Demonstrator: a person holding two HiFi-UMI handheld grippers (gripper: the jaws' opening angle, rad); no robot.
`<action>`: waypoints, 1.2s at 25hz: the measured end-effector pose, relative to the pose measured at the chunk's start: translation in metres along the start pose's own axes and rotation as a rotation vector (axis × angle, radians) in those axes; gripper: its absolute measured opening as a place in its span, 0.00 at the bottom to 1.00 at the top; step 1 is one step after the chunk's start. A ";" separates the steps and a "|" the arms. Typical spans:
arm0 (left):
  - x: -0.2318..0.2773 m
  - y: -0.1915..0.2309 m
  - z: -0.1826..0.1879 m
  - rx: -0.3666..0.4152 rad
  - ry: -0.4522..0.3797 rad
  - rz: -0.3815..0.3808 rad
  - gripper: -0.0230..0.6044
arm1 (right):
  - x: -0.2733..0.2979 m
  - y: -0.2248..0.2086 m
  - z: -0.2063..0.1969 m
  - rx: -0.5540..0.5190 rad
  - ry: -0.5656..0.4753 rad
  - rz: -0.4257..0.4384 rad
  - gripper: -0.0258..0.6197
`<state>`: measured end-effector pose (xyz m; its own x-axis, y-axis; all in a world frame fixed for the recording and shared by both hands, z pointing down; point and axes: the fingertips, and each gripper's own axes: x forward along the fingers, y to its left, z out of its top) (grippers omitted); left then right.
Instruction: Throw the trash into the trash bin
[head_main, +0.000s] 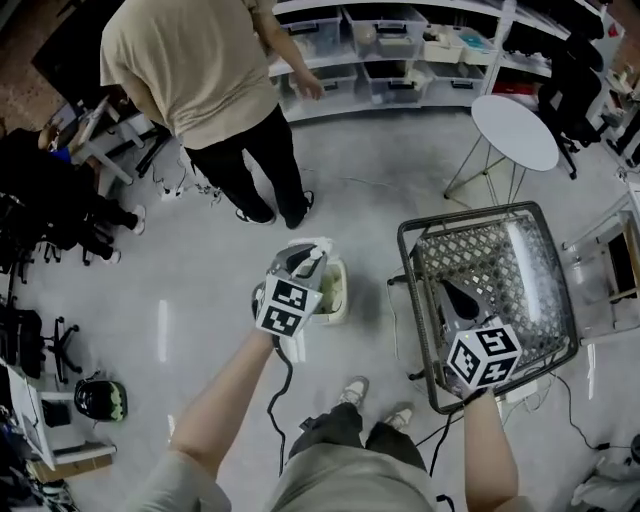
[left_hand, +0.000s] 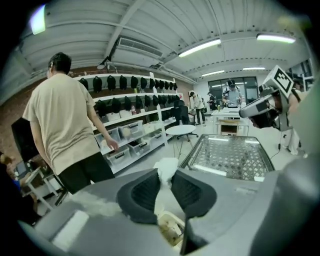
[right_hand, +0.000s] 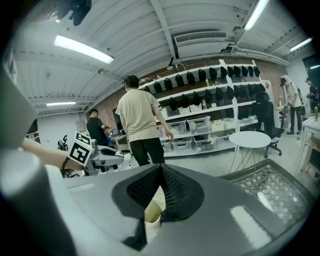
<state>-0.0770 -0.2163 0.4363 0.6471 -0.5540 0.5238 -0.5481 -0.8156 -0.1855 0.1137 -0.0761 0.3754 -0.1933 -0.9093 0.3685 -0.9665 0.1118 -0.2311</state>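
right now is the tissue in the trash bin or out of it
Out. The white tissue is pinched between the jaws of the left gripper, with the trash bin below it, not inside it.

crumpled white paper trash (left_hand: 167, 168), smooth cream plastic trash bin (head_main: 339, 291), perforated metal table (head_main: 500, 265).

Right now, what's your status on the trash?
Left claw shut on white tissue, over the trash bin. Right claw shut, empty. Person beyond bin, not blocking.

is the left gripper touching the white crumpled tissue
Touching: the left gripper view shows the left gripper pinching the white crumpled tissue between its black jaws, with the tissue sticking out above them.
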 end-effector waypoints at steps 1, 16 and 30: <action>0.003 0.005 -0.013 -0.013 0.018 0.003 0.15 | 0.010 0.003 -0.006 0.001 0.013 0.009 0.05; 0.064 0.034 -0.221 -0.178 0.251 -0.040 0.15 | 0.136 0.035 -0.128 0.029 0.233 0.051 0.05; 0.138 0.014 -0.358 -0.312 0.434 -0.076 0.15 | 0.197 0.021 -0.234 0.052 0.378 0.066 0.05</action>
<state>-0.1848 -0.2441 0.8039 0.4487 -0.3217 0.8338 -0.6828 -0.7254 0.0876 0.0154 -0.1591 0.6541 -0.3128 -0.6876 0.6553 -0.9420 0.1361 -0.3068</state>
